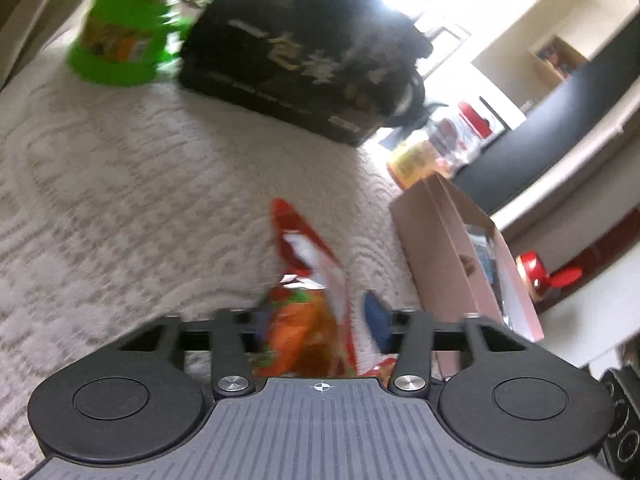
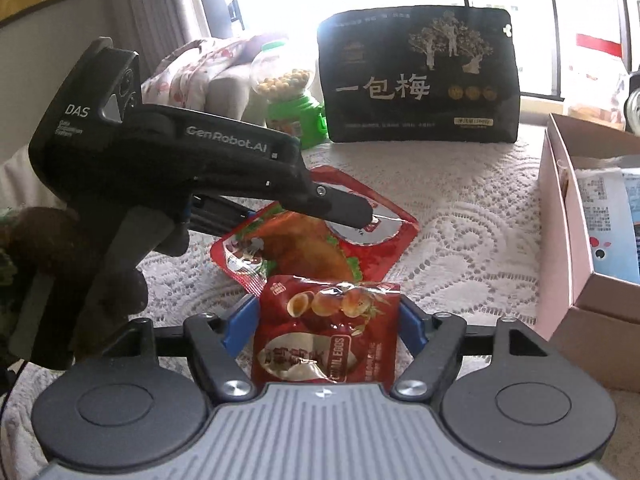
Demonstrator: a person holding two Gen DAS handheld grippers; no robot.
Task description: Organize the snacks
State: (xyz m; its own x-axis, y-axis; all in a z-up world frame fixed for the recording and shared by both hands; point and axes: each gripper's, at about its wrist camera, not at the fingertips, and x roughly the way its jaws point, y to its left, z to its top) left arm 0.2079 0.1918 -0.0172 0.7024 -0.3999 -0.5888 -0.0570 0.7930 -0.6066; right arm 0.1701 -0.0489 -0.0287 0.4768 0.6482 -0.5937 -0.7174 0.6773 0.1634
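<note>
A red chicken snack packet lies on the lace tablecloth. My left gripper reaches in from the left, shut on the packet's far end. In the left wrist view the same packet stands edge-on between the left gripper's narrowed jaws. Just in front of it, a red quail egg packet rests on the cloth between the blue fingers of my right gripper. This gripper is open, with a small gap on each side of the packet.
A pink cardboard box holding a blue-and-white packet stands open at the right. At the back stand a large black pouch and a green candy dispenser. Jars sit beyond the box. A hand holds the left gripper's handle.
</note>
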